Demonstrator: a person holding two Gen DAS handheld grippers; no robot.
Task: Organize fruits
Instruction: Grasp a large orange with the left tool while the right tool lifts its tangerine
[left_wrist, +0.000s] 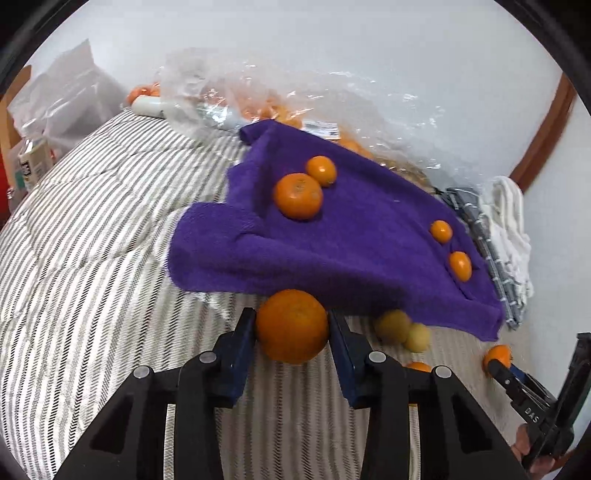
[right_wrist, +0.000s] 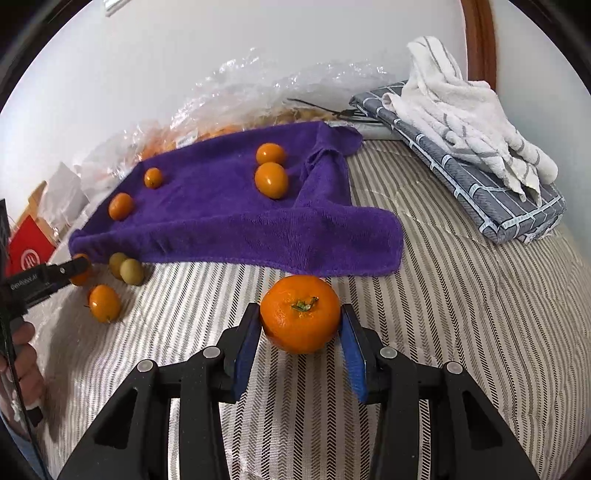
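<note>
A purple towel (left_wrist: 332, 229) lies on the striped bedding and also shows in the right wrist view (right_wrist: 229, 218). Several small oranges sit on it, such as a pair (left_wrist: 298, 195) in the left wrist view and another pair (right_wrist: 271, 180) in the right wrist view. My left gripper (left_wrist: 291, 325) is shut on a large orange (left_wrist: 291, 325) just before the towel's edge. My right gripper (right_wrist: 300, 319) is shut on a mandarin (right_wrist: 300, 319) with a green stem, just before the towel's edge. Two yellow-green fruits (right_wrist: 126, 268) and a loose orange (right_wrist: 105, 303) lie off the towel.
A clear plastic bag of oranges (left_wrist: 295, 110) lies behind the towel by the white wall. A folded grey patterned cloth (right_wrist: 476, 177) with a white towel (right_wrist: 465, 110) on it lies at the right. Bags, a bottle (left_wrist: 33, 162) and a red box (right_wrist: 29, 251) stand at the left.
</note>
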